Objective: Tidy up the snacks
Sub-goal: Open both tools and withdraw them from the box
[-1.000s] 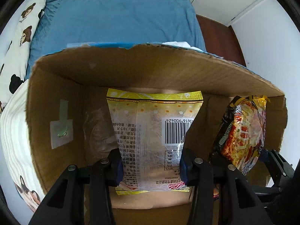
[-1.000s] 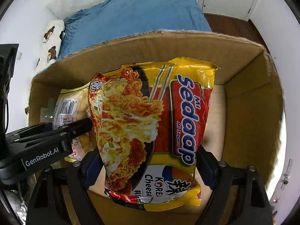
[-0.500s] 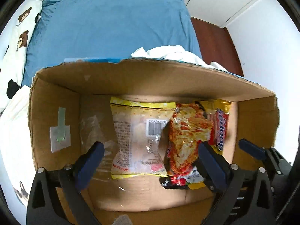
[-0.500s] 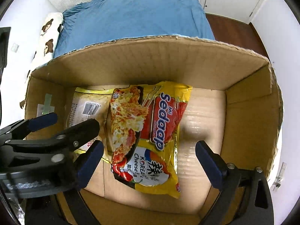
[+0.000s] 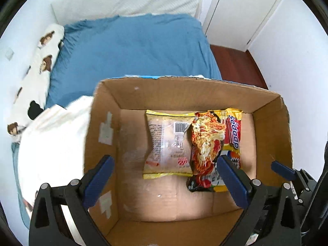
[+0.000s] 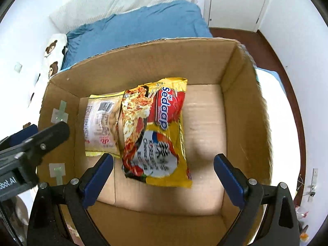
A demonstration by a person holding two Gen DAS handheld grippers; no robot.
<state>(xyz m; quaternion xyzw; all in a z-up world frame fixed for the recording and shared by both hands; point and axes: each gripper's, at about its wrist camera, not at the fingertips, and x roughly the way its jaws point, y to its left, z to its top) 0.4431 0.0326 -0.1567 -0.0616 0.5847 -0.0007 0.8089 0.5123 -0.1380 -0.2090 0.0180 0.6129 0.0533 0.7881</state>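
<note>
kid: both packets have left the jaws since a moment ago. they now lie flat on the floor of the open brown cardboard box (image 6: 242,78), and both grippers have come up higher over it.

helper: right. the see-through snack bag with yellow edges and a barcode (image 5: 169,143) is on the box floor, and the shiny yellow and red noodle packet (image 6: 157,131) lies just beside it at its 3 o'clock side, with its edge on top of the bag a little.

kid: what could go wrong now?

helper: i think the noodle packet could slide if the next snack lands on it, since it sits half on the bag and looks slippery. also the box stands on a soft blue bed cover (image 5: 133,47), so a bump from a black arm on the box wall could tip or shove it.

kid: how are the hands set?

helper: the left gripper (image 5: 164,181) points steeply down into the box, its blue pads spread wide with nothing between them. the right gripper (image 6: 164,179) points down the same way, spread wide and empty too. in the right view the left gripper's black body pokes in from 9 o'clock, so the two are close side by side.
</note>
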